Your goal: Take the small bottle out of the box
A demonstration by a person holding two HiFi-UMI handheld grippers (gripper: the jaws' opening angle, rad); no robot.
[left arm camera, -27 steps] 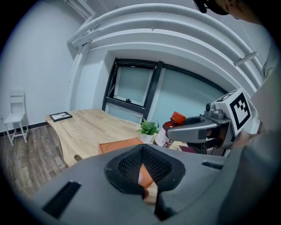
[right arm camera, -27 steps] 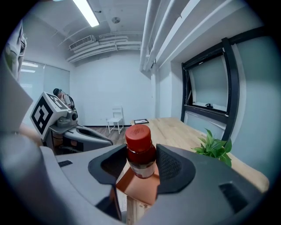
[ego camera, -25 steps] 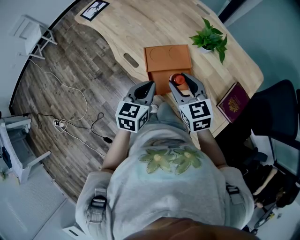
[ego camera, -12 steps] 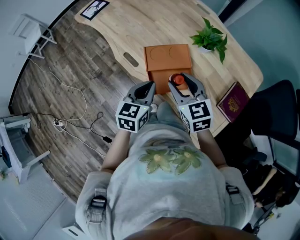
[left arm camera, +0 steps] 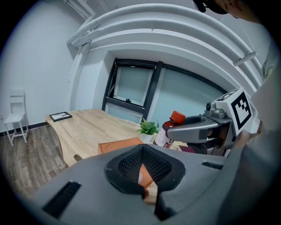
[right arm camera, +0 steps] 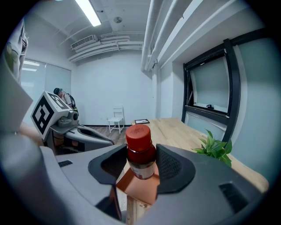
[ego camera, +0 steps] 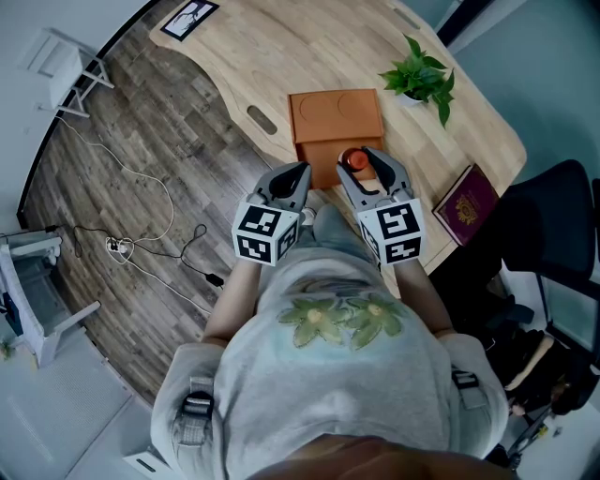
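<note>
The right gripper [ego camera: 364, 167] holds the small bottle [right arm camera: 141, 163]. Its two jaws press on the bottle's brown sides, one on each side. The red cap [right arm camera: 138, 133] sticks up above the jaws. The bottle stands straight up.

The orange box [ego camera: 336, 117] lies flat on the wooden table [ego camera: 281, 56], right in front of this gripper. In the right gripper view, a corner of the box shows just under the bottle. I cannot tell if the bottle's bottom touches the box.

The left gripper [left arm camera: 142, 170] is just beside the right one, on its left. Its jaws are close together with only a thin gap, and nothing is between them. Through the gap you can see a bit of the box and the table edge.

A little green plant [ego camera: 422, 80] stands ahead of the right gripper and to its right, past the box. A dark red book [ego camera: 466, 202] lies to the right of that gripper. A small picture frame [ego camera: 190, 19] lies far ahead of the left gripper, off to its left.
</note>
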